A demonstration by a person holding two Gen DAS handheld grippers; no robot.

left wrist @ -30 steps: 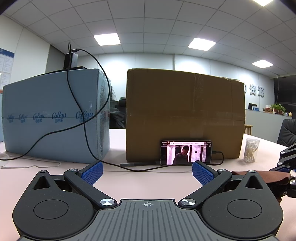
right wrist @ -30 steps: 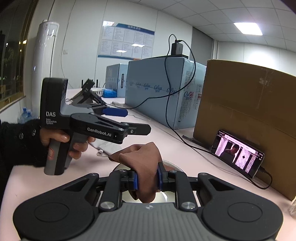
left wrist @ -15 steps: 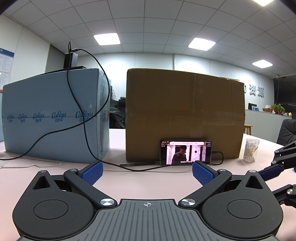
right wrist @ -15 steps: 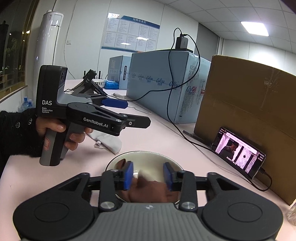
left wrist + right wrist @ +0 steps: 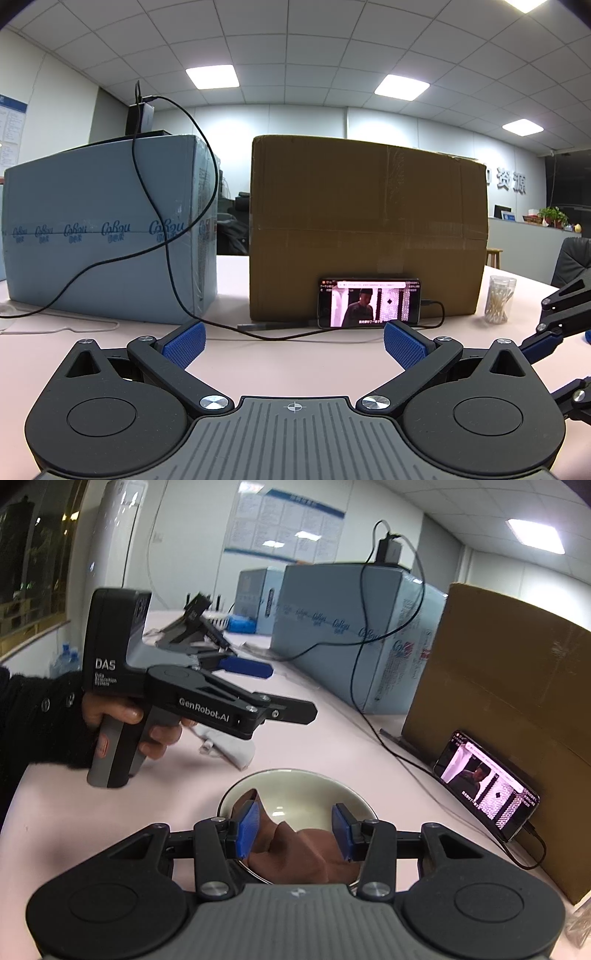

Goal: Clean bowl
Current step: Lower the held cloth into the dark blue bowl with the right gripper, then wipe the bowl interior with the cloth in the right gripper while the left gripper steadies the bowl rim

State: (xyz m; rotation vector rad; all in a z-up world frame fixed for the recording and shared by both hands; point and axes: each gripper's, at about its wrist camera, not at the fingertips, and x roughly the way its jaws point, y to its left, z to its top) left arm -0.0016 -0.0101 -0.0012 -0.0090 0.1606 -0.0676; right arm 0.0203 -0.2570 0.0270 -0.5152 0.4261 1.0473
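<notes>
A white bowl (image 5: 306, 794) sits on the pink table just ahead of my right gripper (image 5: 295, 830), which is open above it. A brown cloth (image 5: 303, 853) lies loose in the bowl's near side, below and between the blue fingers (image 5: 245, 829), touching neither firmly. My left gripper (image 5: 293, 341) is open and empty, held above the table; it also shows in the right wrist view (image 5: 207, 705), left of the bowl. The bowl is hidden in the left wrist view.
A brown cardboard box (image 5: 365, 229) with a phone (image 5: 369, 303) leaning on it and a blue box (image 5: 107, 229) stand at the back. A black cable (image 5: 258, 332) runs across the table. A jar of cotton swabs (image 5: 498, 299) stands right. A grey rag (image 5: 229, 746) lies left of the bowl.
My right gripper opened and let go of the brown cloth, which dropped into the bowl. The right gripper rose and pulled back a little. The left gripper stayed still.
</notes>
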